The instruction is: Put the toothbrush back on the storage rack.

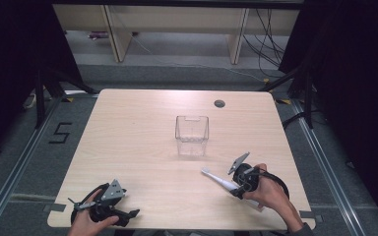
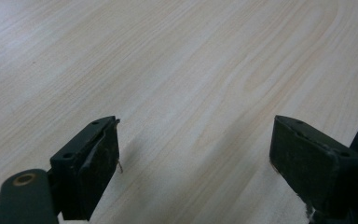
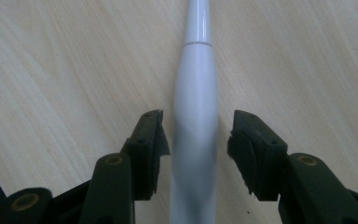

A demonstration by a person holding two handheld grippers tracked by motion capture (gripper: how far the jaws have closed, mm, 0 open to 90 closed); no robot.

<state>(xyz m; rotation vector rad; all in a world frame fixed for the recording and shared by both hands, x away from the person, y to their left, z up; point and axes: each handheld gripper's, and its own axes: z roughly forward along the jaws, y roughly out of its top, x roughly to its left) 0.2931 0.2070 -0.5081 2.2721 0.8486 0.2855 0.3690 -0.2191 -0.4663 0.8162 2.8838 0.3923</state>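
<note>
My right gripper [image 3: 198,126] is straddling the toothbrush [image 3: 195,116], which lies flat on the surface [image 1: 142,147] near the front right, head pointing left and toward the clear cup [image 1: 192,135]. Right jaws about half open, one each side of the white handle; the left one looks almost touching, a small gap on the other side, so not gripping yet. Left gripper [image 2: 196,154] rests at the front left corner, jaws wide, nothing between them, bare wood ahead. Step in hand, as I read it: grab the toothbrush, probably to drop it in the cup. To do it well: keep the handle centred between the pads, since it sits a bit closer to one pad now and closing like this may nudge or roll it. The handle is round, smooth and tapered, so I'd close on the thick part, not the thin neck, and get low enough that the pads catch its widest line rather than squeeze it out from under. Close slow, check it doesn't spin, then lift straight up. The cup is light and clear, standing well apart from the brush, so approach from above to avoid tipping it.
</note>
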